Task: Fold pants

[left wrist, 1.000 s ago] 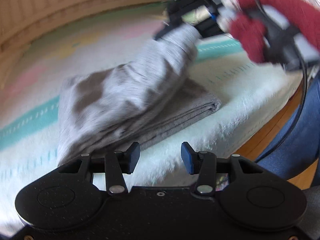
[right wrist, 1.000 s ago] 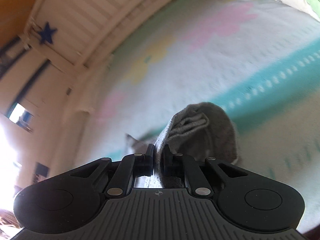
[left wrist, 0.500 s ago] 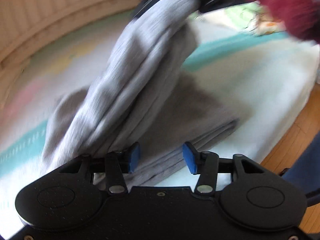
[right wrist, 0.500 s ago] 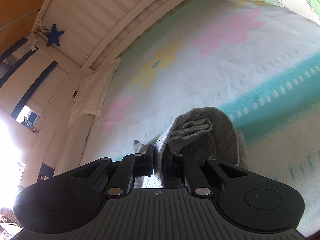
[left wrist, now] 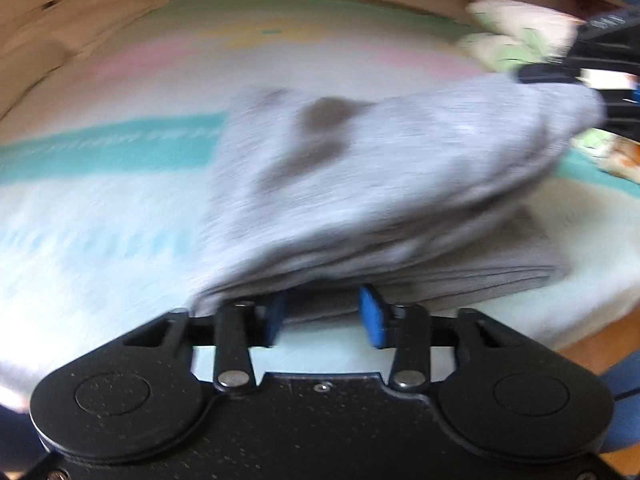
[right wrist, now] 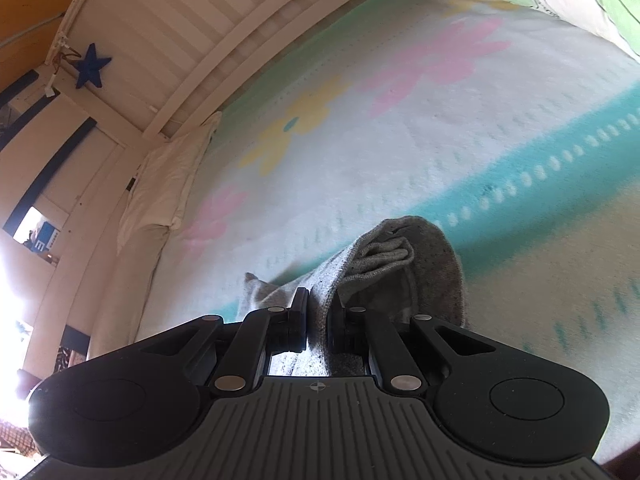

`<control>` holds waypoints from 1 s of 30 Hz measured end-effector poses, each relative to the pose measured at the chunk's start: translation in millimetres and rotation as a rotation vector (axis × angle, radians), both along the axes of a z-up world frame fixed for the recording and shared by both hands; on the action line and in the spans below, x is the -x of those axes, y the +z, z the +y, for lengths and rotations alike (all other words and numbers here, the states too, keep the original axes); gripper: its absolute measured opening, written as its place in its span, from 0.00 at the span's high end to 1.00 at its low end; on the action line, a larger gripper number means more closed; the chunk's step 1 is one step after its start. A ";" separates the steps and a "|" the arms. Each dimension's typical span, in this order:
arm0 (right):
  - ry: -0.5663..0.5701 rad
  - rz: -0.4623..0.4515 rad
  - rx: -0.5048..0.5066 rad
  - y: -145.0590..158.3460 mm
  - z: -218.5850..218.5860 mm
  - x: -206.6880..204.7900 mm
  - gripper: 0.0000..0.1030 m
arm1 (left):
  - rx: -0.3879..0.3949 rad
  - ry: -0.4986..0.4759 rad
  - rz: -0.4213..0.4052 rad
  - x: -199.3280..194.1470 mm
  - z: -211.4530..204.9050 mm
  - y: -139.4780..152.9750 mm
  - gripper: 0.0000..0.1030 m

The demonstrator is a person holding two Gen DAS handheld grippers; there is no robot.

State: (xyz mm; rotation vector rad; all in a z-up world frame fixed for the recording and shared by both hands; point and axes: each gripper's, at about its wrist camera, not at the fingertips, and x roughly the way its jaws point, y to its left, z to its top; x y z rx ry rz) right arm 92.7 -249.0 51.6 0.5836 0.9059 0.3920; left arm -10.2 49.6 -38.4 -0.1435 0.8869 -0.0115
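While my right gripper (right wrist: 317, 320) clamps a raised fold of the grey pants (left wrist: 360, 184), the rest lies folded on the flowered blanket (right wrist: 400, 140); my left gripper (left wrist: 322, 314) stands open at their near edge.

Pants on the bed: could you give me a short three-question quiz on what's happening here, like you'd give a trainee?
1. True or false: the right gripper is shut on the pants.
2. Which colour is the wide stripe on the blanket: A) red, B) teal, C) black?
3. Fill in: the left gripper is ____, its blue pads at the near edge of the pants without pressing on them.

Key
1. True: grey cloth is pinched between its fingers.
2. B.
3. Open.
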 end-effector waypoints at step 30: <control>0.078 -0.079 0.532 -21.3 51.9 2.9 0.72 | -0.034 0.007 -0.003 -93.0 14.0 55.1 0.42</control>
